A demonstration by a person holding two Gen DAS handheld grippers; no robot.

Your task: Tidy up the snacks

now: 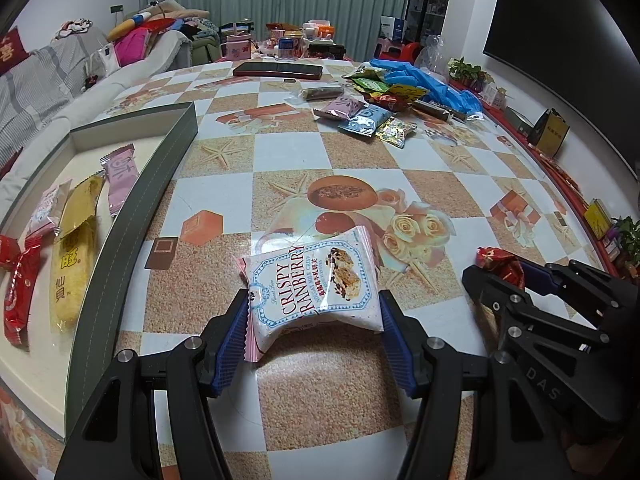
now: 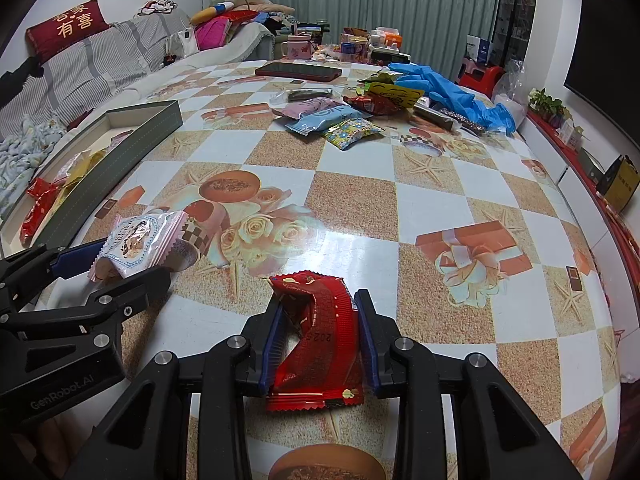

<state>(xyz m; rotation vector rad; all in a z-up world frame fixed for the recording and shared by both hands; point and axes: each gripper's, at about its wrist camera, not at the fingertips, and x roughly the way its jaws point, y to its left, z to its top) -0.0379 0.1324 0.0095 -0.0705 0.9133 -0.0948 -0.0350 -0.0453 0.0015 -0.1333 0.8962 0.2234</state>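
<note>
My left gripper [image 1: 314, 312] is shut on a white and pink cranberry crisp packet [image 1: 316, 280], held just above the table; the packet also shows in the right wrist view [image 2: 138, 242]. My right gripper [image 2: 320, 320] is shut on a crumpled red snack packet [image 2: 316, 332], which also shows in the left wrist view [image 1: 502, 264]. The grey box [image 1: 132, 208] lies to the left and holds a yellow packet [image 1: 76, 248], pink packets [image 1: 120, 172] and red packets [image 1: 18, 296]. A pile of loose snacks [image 2: 340, 116] lies far across the table.
A checkered tablecloth [image 2: 400, 216] covers the table. Blue gloves [image 2: 452, 96] and a dark phone [image 2: 298, 72] lie at the far side. A sofa [image 2: 100, 56] runs along the left. Cups and jars [image 2: 352, 46] crowd the far end.
</note>
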